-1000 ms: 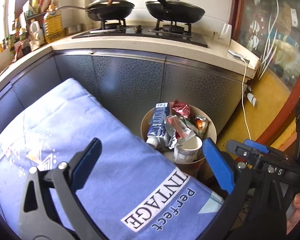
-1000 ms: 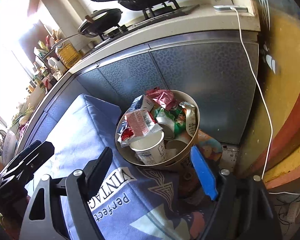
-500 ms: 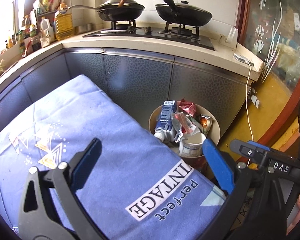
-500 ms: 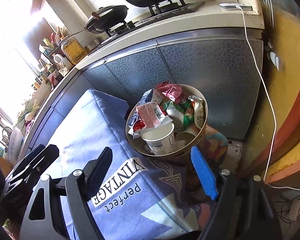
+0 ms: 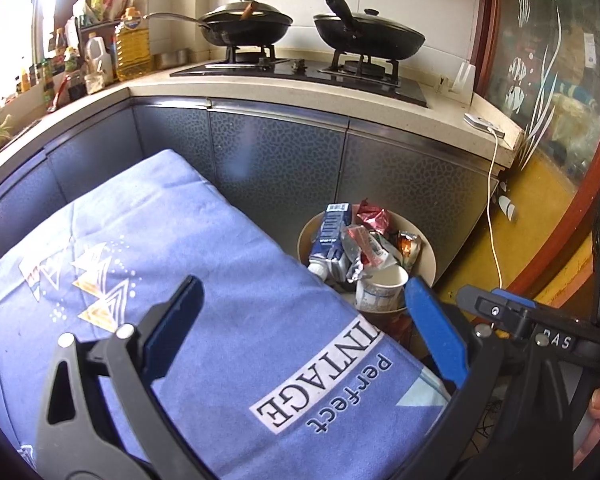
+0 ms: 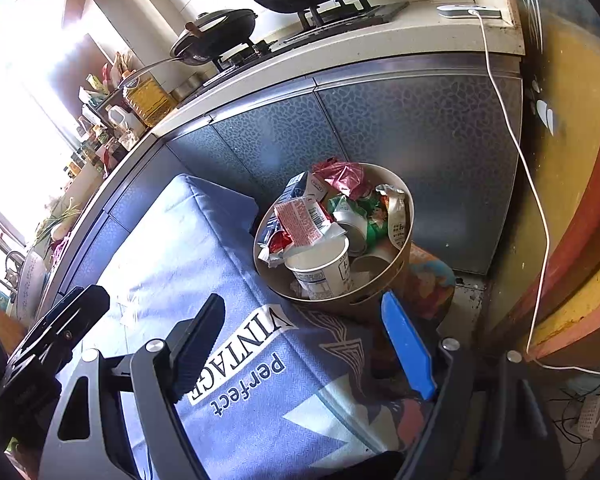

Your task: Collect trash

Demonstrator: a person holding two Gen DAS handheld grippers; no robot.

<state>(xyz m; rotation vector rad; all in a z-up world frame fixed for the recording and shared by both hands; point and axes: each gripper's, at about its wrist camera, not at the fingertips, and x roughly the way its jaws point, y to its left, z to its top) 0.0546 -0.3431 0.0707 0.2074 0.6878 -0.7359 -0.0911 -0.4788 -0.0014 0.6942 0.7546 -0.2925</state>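
Blue-padded left gripper (image 5: 300, 320): jaws wide, nothing held, above blue cloth (image 5: 180, 260). Right gripper (image 6: 304, 344): jaws wide, nothing held. Round trash bin (image 6: 404, 208) at 12 o'clock from right gripper, at 1 o'clock from left; filled with paper cup (image 6: 320, 264), milk carton (image 5: 332, 232), wrappers (image 6: 300, 220). Stove pans (image 5: 244, 24) at 12 o'clock, well apart.

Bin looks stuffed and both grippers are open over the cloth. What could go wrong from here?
1. The bin is heaped above its rim; the white cup and carton may tip out if nudged.
2. It sits against the blue cloth; the right gripper could snag that.
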